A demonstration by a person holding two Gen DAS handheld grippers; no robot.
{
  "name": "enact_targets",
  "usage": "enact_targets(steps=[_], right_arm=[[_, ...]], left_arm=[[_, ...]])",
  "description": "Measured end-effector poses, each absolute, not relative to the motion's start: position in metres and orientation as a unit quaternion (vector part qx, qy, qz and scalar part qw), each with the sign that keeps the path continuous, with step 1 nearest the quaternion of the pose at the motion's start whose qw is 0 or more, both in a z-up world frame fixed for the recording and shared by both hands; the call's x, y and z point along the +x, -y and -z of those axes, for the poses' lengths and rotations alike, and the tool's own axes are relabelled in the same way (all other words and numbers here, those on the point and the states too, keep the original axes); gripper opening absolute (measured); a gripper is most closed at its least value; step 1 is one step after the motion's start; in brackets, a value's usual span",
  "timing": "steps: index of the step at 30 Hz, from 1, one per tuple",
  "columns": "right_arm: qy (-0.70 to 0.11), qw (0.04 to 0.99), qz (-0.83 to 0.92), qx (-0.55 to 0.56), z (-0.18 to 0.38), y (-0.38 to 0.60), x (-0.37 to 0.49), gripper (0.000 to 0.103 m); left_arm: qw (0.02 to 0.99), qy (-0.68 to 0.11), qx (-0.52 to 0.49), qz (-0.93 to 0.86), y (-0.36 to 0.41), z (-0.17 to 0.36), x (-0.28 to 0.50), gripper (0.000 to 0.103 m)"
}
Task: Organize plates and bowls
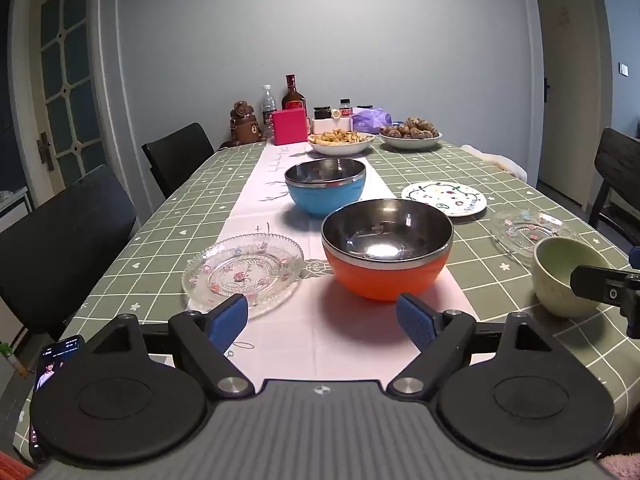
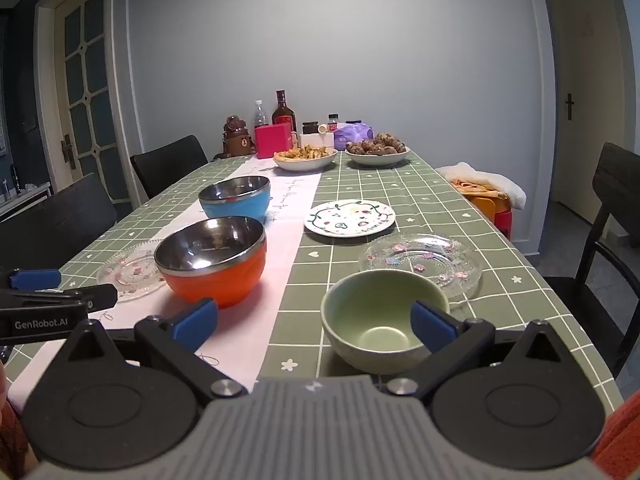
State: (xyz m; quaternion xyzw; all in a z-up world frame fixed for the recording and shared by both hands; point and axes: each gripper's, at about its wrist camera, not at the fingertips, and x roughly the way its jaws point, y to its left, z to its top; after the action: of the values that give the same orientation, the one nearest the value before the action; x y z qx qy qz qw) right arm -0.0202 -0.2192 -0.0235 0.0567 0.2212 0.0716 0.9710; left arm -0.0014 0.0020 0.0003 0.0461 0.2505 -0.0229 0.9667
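On the desk (image 1: 132,248), under a green checked cloth with a pale runner down the middle, the dishes lie scattered, none stacked. Largest is the orange bowl (image 1: 386,250), steel-lined, on the runner at the near end. The blue bowl (image 1: 326,186) of the same make sits just beyond it. To the right and nearest is the smaller green bowl (image 2: 384,320). Then the plates: a glass plate (image 1: 242,270) just left of the orange bowl, a second glass plate (image 2: 420,264) just beyond the green bowl, and a white patterned plate (image 2: 350,218) farther back on the right. Two white dishes of food stand at the far end among bottles and jars.

The left claw (image 1: 322,322) is spread wide and holds nothing; it hangs short of the orange bowl, its left pad over the near rim of the glass plate. The right claw (image 2: 314,322) is also wide and empty, with its right pad over the green bowl's rim, though I cannot tell if it touches.

By my reading nothing is sorted yet. The risks: the steel-lined bowls look smooth and rounded, so a pinch on the rim may slip. The glass plates lie flat and thin, hard to get a pad under, and could chip if dropped. With both claws close together, one may knock the other.
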Motion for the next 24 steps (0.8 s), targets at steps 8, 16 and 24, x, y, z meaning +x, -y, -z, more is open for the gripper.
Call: enact_targets(steps=[8,16,24], right_arm=[[-0.23,0.969,-0.062,0.066,0.0253,0.2223,-0.0178,0.101],[-0.233,0.969,-0.059,0.059,0.0254,0.2203,-0.0174,0.101],[-0.236,0.969,-0.056,0.055,0.0253,0.2214,-0.0191,0.101]], left_arm=[[0.964,-0.255,0.071,0.017,0.0059,0.0019,-0.0011,0.098],[0.964,-0.258,0.068,0.017,0.0038,0.0033,0.0007,0.098],[0.963,-0.26,0.067,0.019,0.0022,0.0049,0.0019,0.098]])
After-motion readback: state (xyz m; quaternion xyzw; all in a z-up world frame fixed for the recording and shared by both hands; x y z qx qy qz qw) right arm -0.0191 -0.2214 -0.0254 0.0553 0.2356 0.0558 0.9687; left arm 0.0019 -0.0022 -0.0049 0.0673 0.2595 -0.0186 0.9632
